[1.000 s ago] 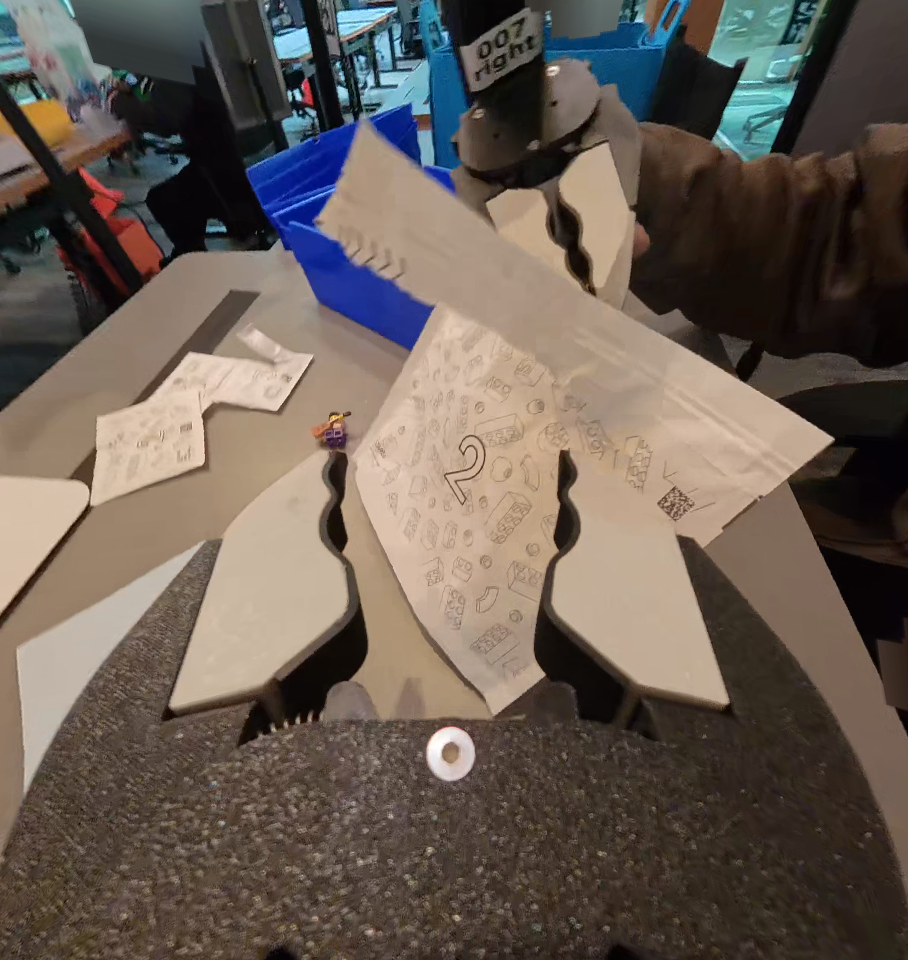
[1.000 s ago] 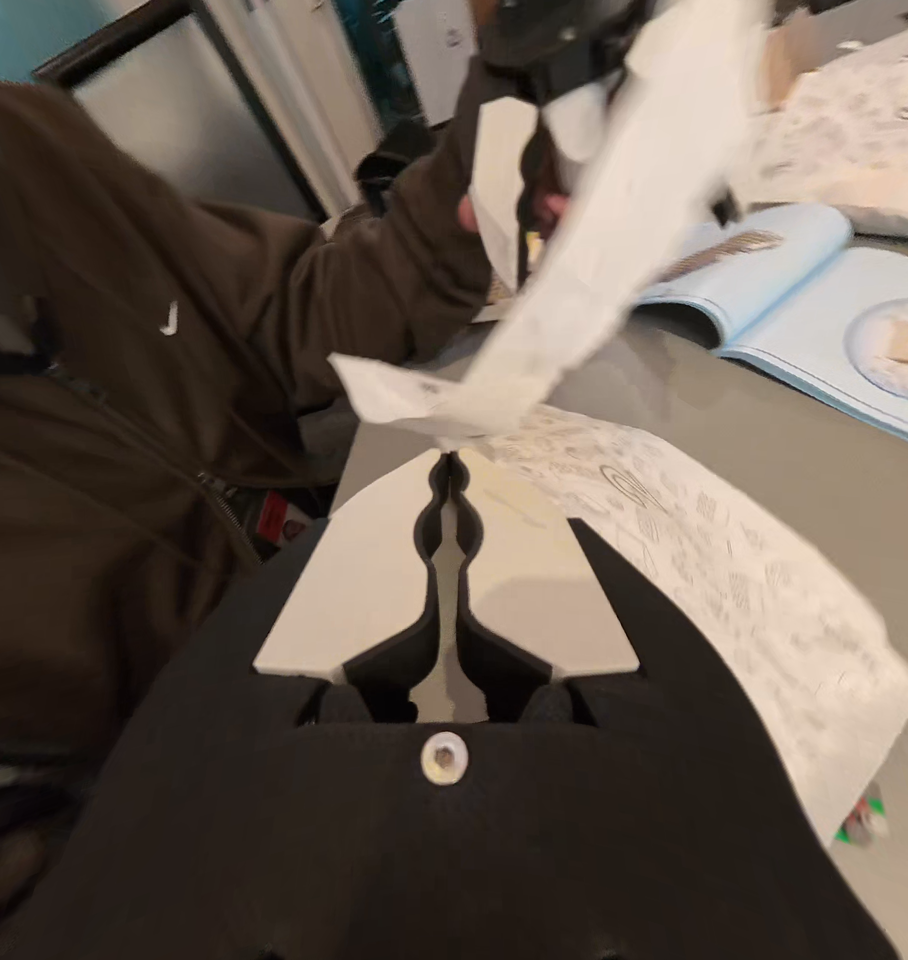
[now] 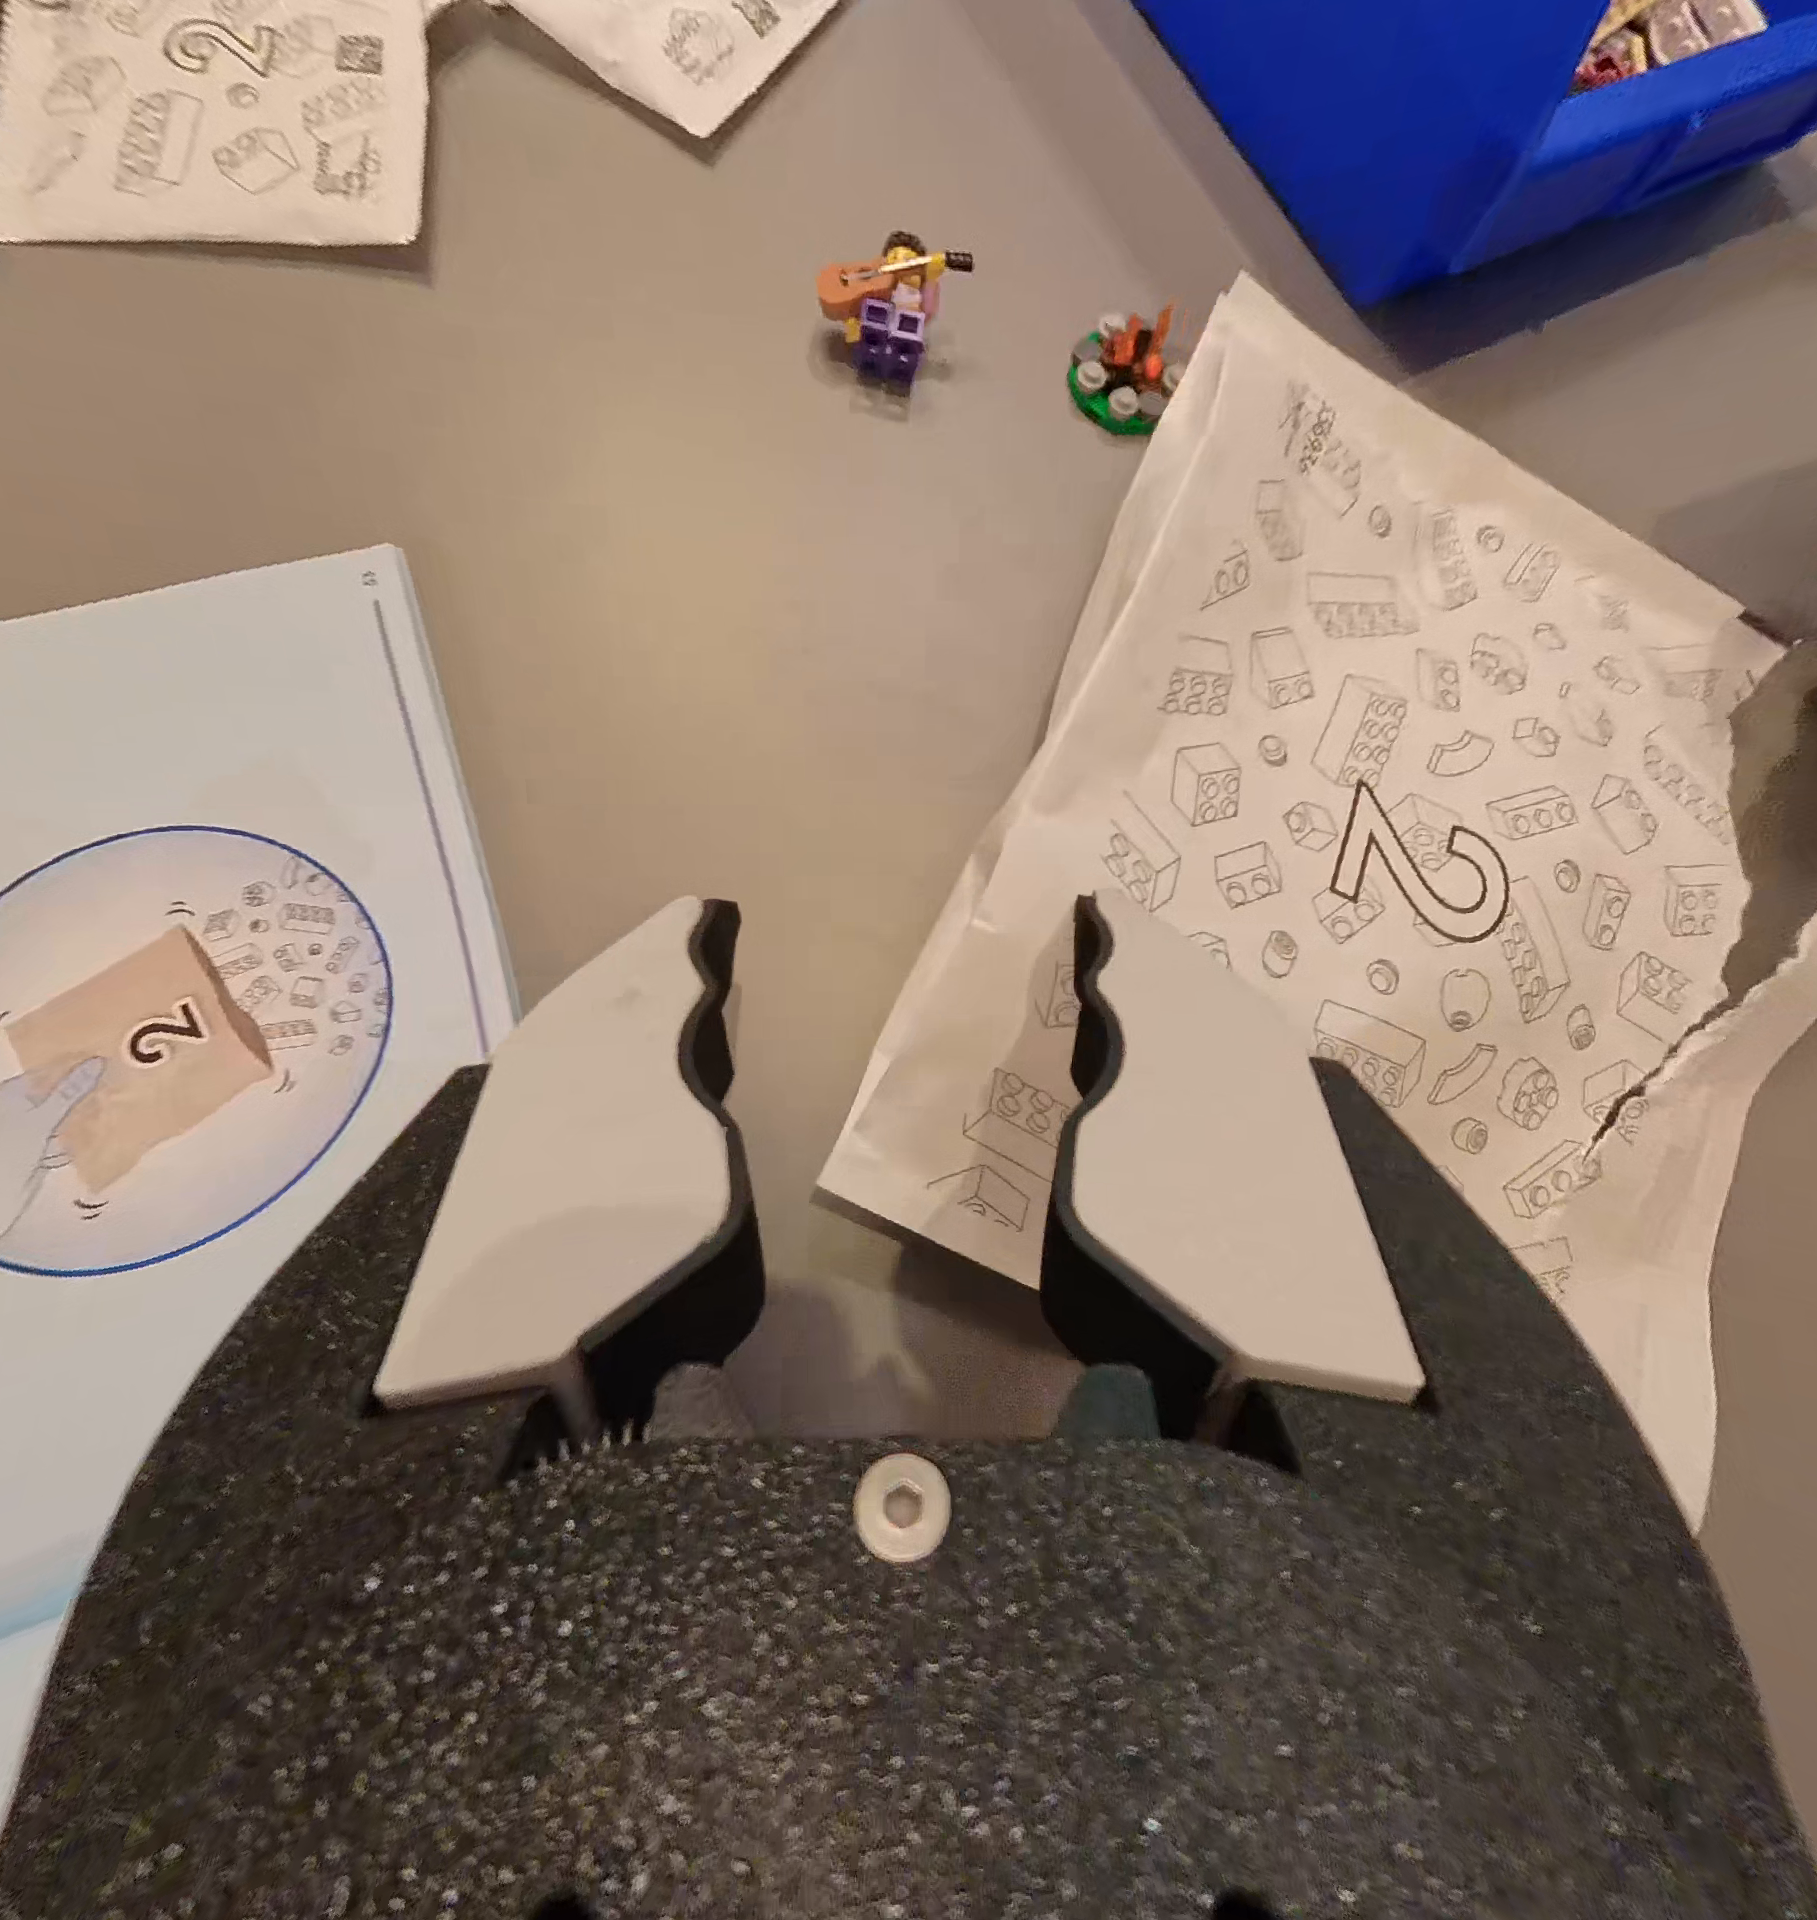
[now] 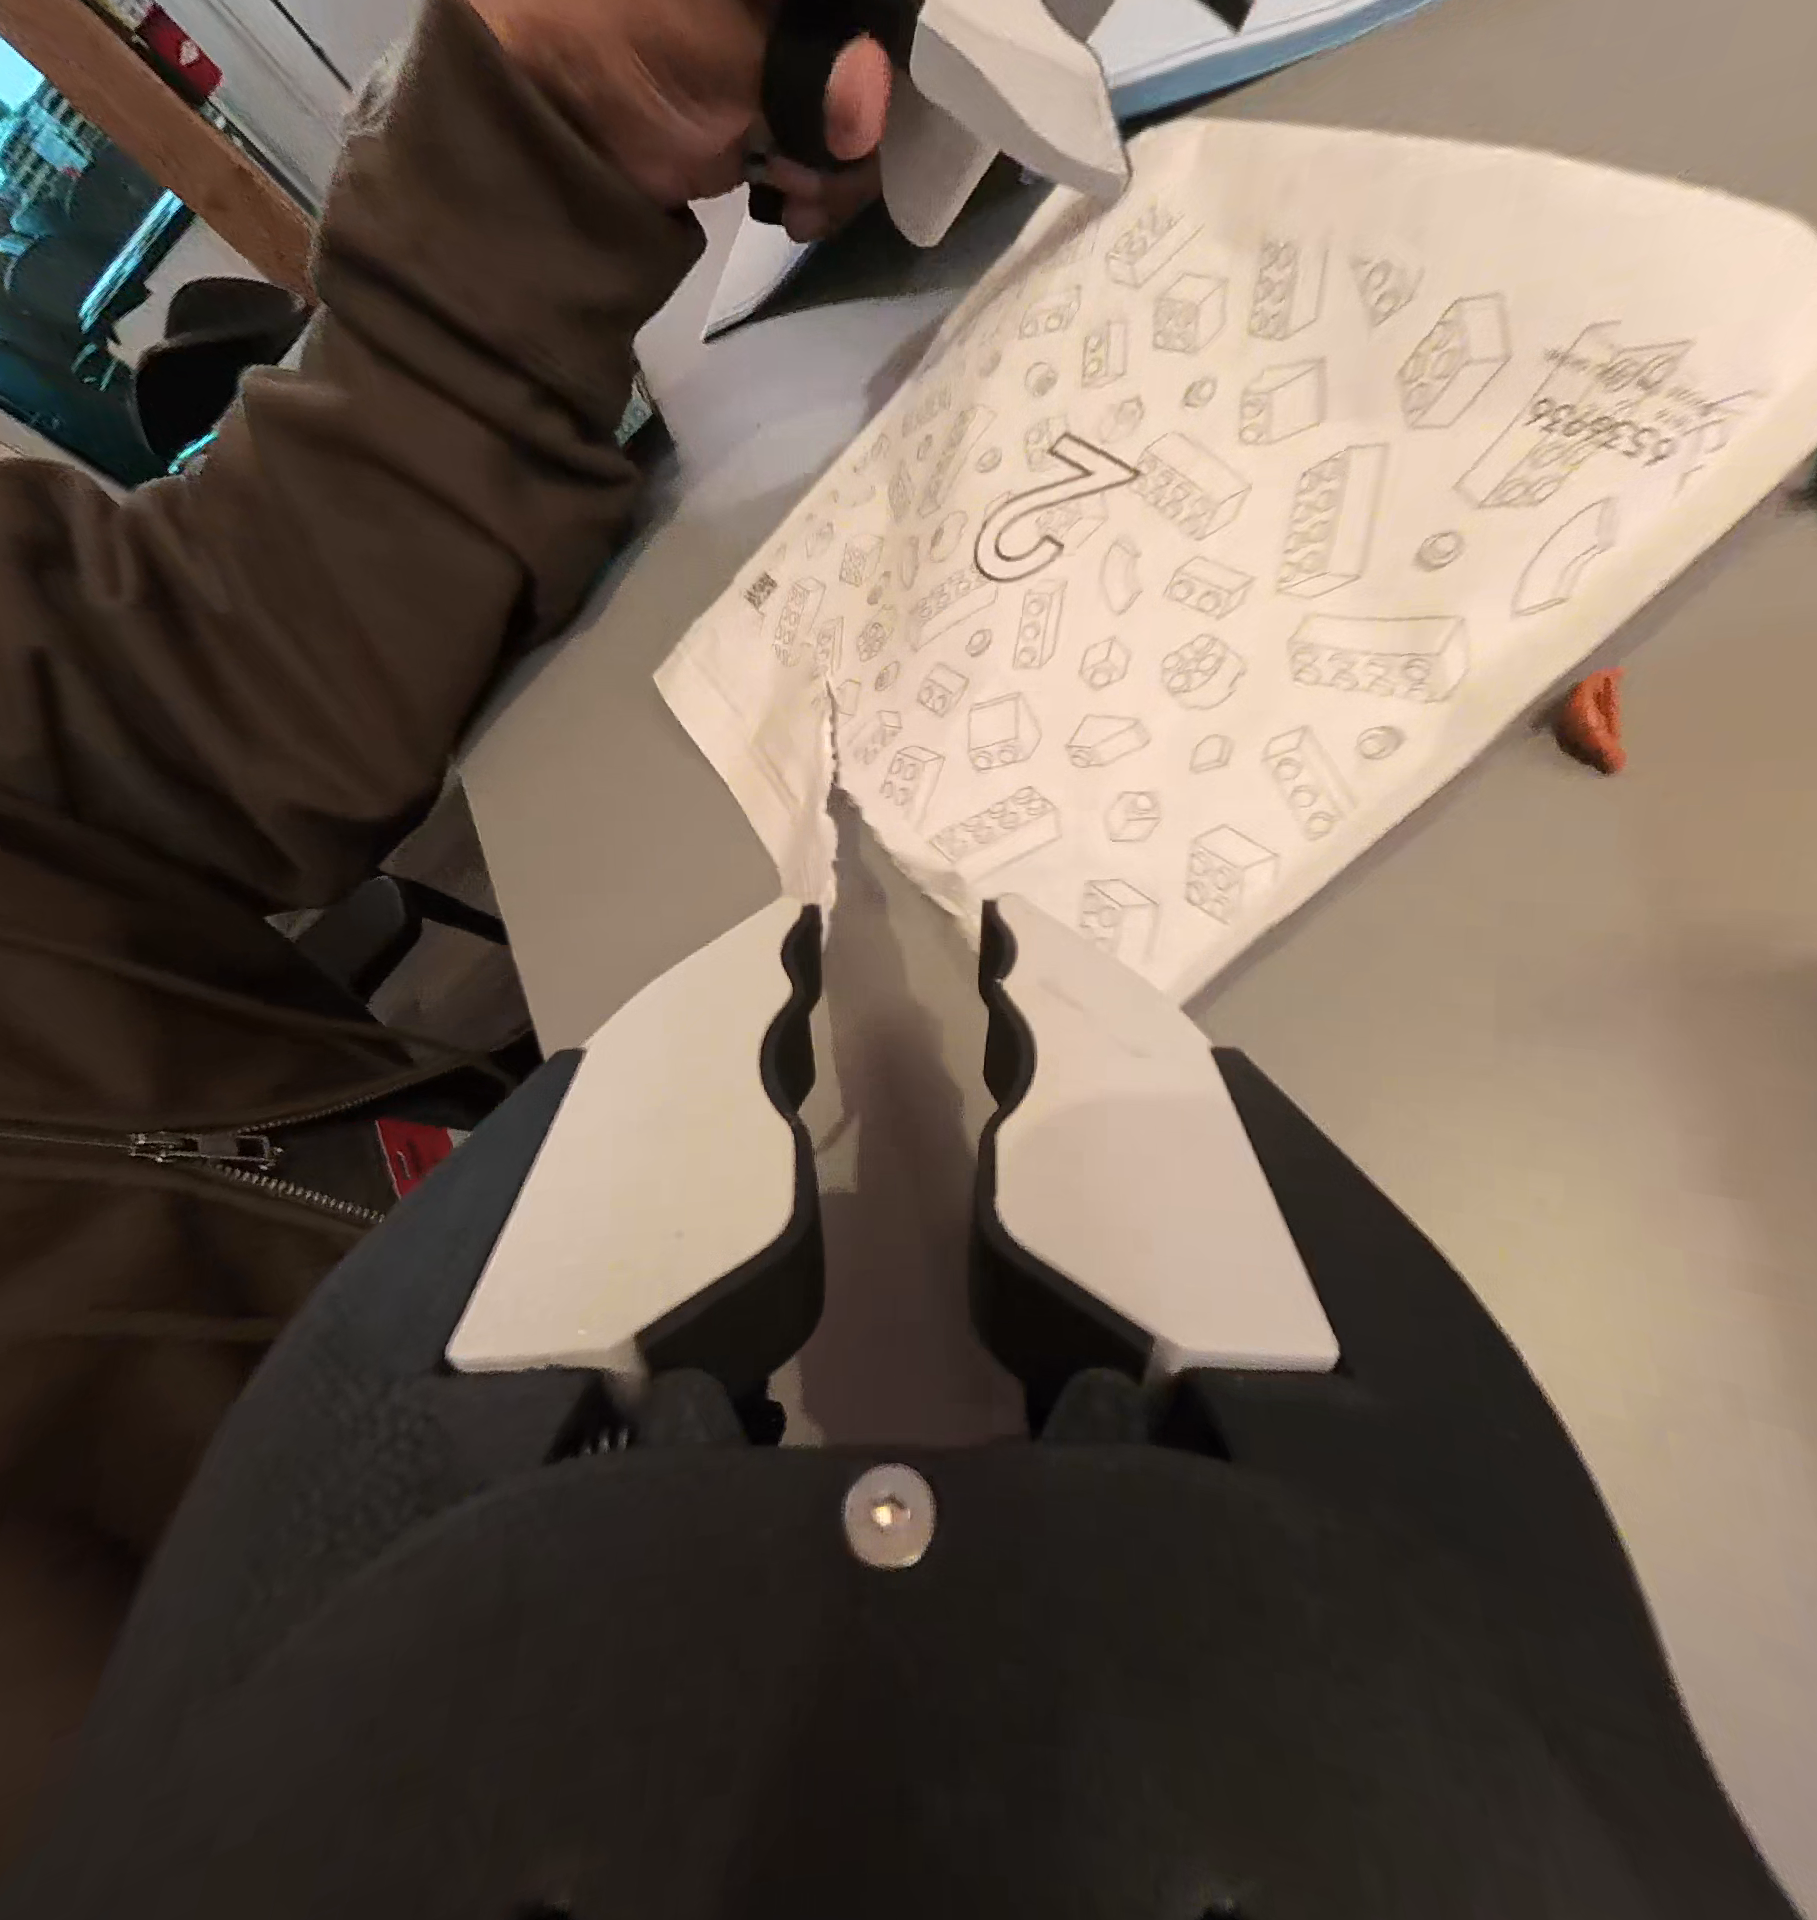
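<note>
Left wrist view looks down on a grey desk [image 3: 623, 644] where the left tool [image 3: 904, 914] hangs with its jaws spread and nothing between them; its right finger [image 3: 1195, 1091] overlaps the near corner of a white paper bag [image 3: 1403, 727] printed with brick outlines, though whether it touches the paper cannot be told. The bag lies flat, just right of that tool, its long axis running from the near corner diagonally away toward a blue bin [image 3: 1455, 135], with the far corner next to a small green-based brick model [image 3: 1127, 369]. A tear [image 3: 1652, 1081] opens its right edge, leaving a loose strip. Right wrist view shows the right tool [image 4: 899, 914] parted too, gripping nothing, its fingertips at the mouth of that tear [image 4: 831, 790], the ragged edges lying beside each pad without being pinched. The bag looks thin, light and limp, apt to crumple, slide on the smooth desk and rip further along the tear, so a hold on an untorn, folded edge or corner seems safest. A toy figure with a guitar [image 3: 888, 301], an open booklet [image 3: 156, 831] and more printed paper bags [image 3: 208, 114] lie around. A sleeved hand [image 4: 696, 94] grips the left tool's handle.
</note>
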`<state>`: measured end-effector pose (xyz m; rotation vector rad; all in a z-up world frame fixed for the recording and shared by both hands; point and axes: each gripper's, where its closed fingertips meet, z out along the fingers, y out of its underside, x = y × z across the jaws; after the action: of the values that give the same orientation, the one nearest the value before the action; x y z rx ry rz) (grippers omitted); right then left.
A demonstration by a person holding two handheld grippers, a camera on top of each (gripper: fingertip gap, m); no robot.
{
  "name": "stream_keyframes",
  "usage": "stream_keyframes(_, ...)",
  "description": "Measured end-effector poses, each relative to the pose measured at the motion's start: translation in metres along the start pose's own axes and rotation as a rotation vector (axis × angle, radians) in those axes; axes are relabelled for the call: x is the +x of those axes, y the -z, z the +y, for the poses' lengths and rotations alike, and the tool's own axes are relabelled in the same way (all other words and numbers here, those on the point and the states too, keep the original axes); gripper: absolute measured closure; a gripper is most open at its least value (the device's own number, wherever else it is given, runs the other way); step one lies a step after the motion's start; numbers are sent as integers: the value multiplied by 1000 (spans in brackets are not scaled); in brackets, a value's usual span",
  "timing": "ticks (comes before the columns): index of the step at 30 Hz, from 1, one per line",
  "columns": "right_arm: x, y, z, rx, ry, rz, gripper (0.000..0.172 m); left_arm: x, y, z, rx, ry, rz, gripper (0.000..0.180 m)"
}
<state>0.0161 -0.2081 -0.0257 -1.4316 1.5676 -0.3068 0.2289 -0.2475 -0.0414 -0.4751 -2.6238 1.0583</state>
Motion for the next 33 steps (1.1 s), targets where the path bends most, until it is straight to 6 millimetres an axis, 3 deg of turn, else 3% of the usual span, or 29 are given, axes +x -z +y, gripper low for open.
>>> stream_keyframes(3,2,8,12,-38,-5,21,142,13,-3,4,-33,-36,50,122)
stream_keyframes(7,0,12,26,-79,0,29,141,36,-6,13,-85,-64,155,145)
stream_keyframes(13,2,15,28,-82,-2,51,141,65,1,21,-135,-89,283,170)
stream_keyframes(20,1,35,5,19,4,92,142,78,27,6,-1,42,331,179)
stream_keyframes(26,-6,60,-21,168,-5,144,141,70,64,-8,257,185,149,180)
stream_keyframes(33,-20,27,-44,245,-23,99,132,98,76,4,440,216,-70,180)
